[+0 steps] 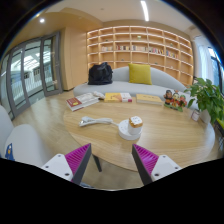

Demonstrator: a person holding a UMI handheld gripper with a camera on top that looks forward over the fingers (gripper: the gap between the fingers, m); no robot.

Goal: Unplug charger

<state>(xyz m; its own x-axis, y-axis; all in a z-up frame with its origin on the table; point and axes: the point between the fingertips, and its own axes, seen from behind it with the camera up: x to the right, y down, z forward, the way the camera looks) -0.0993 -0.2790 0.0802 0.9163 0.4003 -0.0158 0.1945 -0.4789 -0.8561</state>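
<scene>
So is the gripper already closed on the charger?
No. The gripper is open, its fingers wide apart with nothing between them, and the white charger sits on the wooden table beyond them.

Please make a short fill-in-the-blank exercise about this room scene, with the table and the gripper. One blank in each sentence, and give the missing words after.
1. The gripper has its two fingers ____, with nothing between them.
2. The white round charger base rests on the wooden ____, beyond the fingers.
3. On the sofa behind the table lies a cushion of ____ colour.
4. The black bag sits on the sofa beside the ____ cushion.

Missing words: open; table; yellow; yellow
</scene>
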